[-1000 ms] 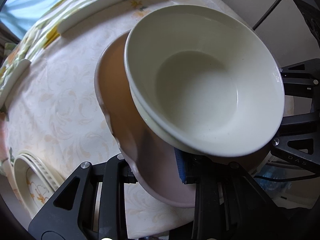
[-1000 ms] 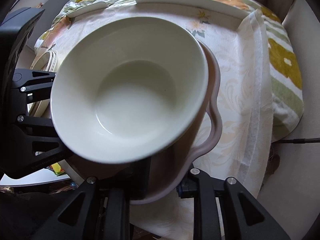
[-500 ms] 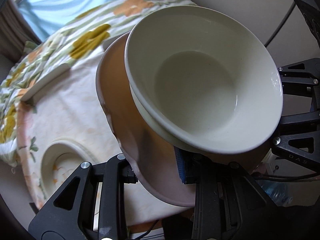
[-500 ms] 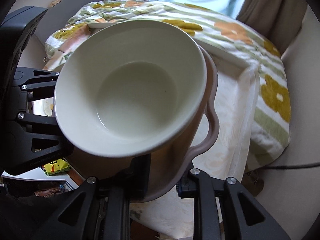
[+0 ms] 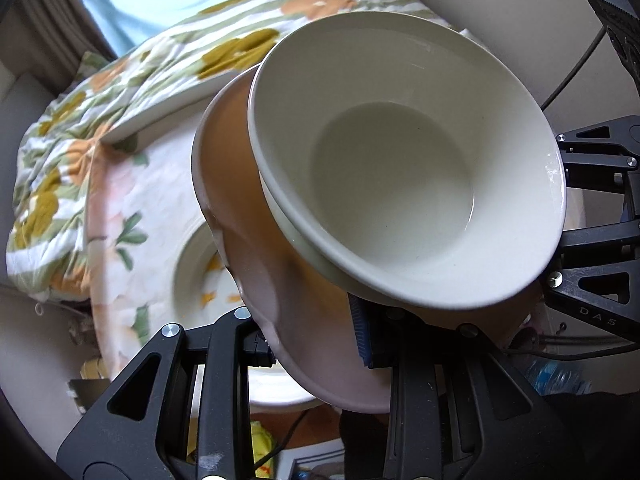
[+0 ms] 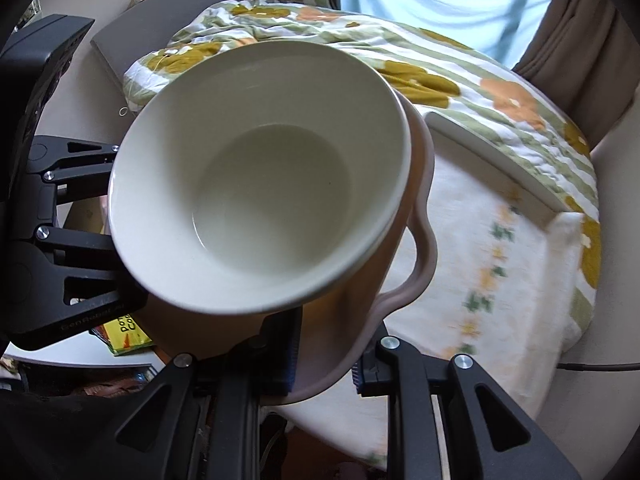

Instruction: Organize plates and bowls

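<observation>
Cream bowl (image 5: 400, 184) in pink dish (image 5: 256, 272) — both hand-held grippers clamped.

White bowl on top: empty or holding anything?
Empty: the white bowl shows a bare, clean inside in both wrist views, nested in the pink dish.

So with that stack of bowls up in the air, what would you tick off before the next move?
1. Left hand-held gripper clamped on the pink dish rim: ok.
2. Right hand-held gripper clamped on the opposite rim: ok.
3. White bowl seated inside the pink dish: ok, though the stack looks tilted.
4. Stack lifted off the tablecloth: ok.
5. Flowered plate lying underneath, out of the way: ok.
6. Free landing spot for the stack: cannot tell.
</observation>
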{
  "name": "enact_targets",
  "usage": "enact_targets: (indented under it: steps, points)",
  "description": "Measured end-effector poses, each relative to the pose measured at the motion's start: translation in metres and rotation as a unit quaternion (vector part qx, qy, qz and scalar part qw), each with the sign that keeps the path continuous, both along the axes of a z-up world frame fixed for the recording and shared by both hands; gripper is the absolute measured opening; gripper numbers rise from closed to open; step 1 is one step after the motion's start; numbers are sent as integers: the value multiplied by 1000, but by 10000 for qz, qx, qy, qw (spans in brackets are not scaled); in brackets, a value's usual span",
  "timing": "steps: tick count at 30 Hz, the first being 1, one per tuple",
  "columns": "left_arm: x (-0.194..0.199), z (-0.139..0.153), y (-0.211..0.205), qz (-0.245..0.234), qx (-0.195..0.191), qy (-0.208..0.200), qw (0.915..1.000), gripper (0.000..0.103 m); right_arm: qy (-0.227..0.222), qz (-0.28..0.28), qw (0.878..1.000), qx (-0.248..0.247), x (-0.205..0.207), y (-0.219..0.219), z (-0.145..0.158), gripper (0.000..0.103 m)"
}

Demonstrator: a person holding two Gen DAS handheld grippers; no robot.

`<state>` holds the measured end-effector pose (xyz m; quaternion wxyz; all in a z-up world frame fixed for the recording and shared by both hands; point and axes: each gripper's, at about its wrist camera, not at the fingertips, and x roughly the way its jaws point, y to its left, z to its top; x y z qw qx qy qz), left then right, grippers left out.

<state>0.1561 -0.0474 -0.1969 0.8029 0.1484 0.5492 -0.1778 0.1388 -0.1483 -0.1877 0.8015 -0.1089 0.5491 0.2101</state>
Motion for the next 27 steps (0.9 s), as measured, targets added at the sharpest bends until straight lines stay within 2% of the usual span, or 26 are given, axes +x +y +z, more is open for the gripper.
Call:
enact_targets:
  steps: [6,10,21,27]
  points:
    - [9,-27,52,-120,90,239,9996,25,247,-144,9996,57,1,51,-22,19]
    - [11,-40,73,-223,112,319,9992,25,327,-244,9992,52,-1,72,-33,19]
    - [19,-73,92,-365,-23,496,9981,25,435,-436,9980,-140,2,94,-59,19]
    - [17,-74,93,-361,-15,448,9983,25,428,-506,9977,-109,-2,97,-63,19]
